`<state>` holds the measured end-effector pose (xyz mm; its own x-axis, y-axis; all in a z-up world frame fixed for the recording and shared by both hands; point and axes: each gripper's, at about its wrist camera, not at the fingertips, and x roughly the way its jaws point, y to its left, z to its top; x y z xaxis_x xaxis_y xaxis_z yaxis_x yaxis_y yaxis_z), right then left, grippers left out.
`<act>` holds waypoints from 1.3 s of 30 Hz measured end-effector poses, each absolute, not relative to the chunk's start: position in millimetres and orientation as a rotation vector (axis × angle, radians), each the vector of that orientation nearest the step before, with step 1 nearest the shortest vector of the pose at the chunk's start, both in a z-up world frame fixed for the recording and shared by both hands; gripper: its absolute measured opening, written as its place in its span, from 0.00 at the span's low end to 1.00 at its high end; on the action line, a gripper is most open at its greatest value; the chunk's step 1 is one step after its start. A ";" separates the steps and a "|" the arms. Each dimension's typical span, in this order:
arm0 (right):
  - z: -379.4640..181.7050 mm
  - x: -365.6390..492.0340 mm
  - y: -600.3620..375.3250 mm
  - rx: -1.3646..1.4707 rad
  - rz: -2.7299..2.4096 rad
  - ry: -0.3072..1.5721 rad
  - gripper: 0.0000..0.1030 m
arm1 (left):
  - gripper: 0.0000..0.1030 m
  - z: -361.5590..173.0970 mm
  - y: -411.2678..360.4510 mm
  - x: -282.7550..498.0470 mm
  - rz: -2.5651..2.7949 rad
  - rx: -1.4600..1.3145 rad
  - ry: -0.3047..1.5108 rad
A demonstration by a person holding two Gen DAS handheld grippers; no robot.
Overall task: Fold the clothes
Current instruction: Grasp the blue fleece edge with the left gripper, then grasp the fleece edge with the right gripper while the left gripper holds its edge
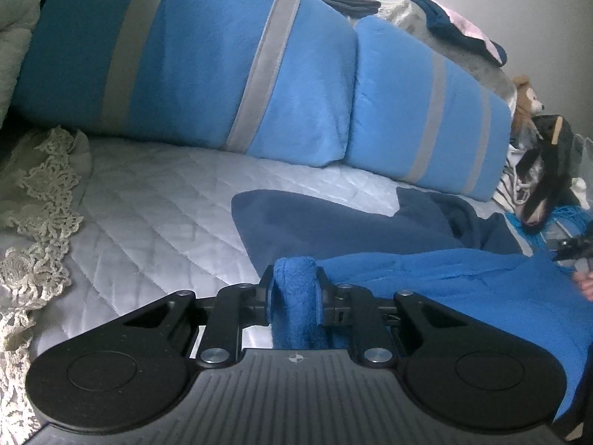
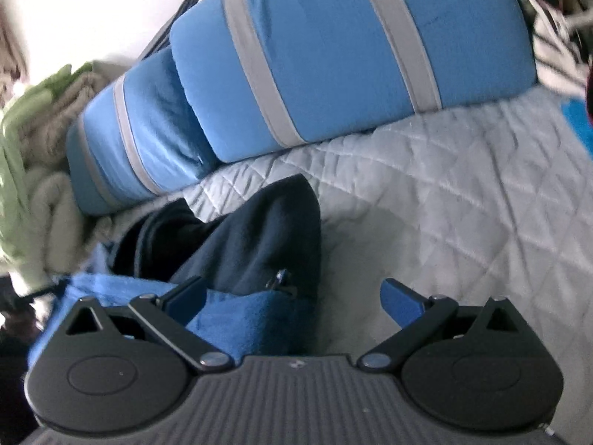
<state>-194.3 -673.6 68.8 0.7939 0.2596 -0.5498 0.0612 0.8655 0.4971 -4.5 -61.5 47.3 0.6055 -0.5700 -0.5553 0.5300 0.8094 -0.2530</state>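
A bright blue fleece garment point(image 1: 463, 289) spreads over the right of the quilted bed, and my left gripper point(image 1: 294, 289) is shut on a bunched fold of it. A navy garment point(image 1: 315, 218) lies flat beyond it on the quilt. In the right wrist view the same blue fleece garment point(image 2: 237, 319) lies under and beside the left finger of my right gripper point(image 2: 292, 296), which stands open with nothing pinched between its blue pads. The navy garment point(image 2: 252, 237) is heaped just ahead of it.
Two blue pillows with grey stripes point(image 1: 207, 66) point(image 1: 426, 111) lean along the back of the white quilted bed point(image 1: 148, 215). A lace cloth point(image 1: 37, 204) drapes at the left. Folded clothes point(image 1: 437, 15) and plush toys point(image 1: 526, 100) crowd the right. Beige and green blankets point(image 2: 33, 141) sit left.
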 end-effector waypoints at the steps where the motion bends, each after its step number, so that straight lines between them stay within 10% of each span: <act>1: 68.0 -195.3 -675.9 0.550 0.125 0.653 1.00 | 0.19 46.9 -61.3 -4.4 -0.634 -0.065 0.666; 8: 64.8 -196.1 -668.3 0.561 0.235 0.683 0.85 | 0.19 45.0 -61.7 -4.6 -0.633 -0.071 0.671; 10: 62.8 -193.4 -661.8 0.535 0.238 0.710 0.42 | 0.19 45.2 -61.4 -4.7 -0.635 -0.068 0.669; 13: 67.5 -196.4 -656.7 0.487 0.229 0.685 0.22 | 0.19 48.3 -60.4 -8.4 -0.646 -0.056 0.650; 39: 122.7 -157.4 -674.9 0.509 0.064 0.288 0.13 | 0.17 116.6 -87.5 13.8 -0.553 -0.178 0.313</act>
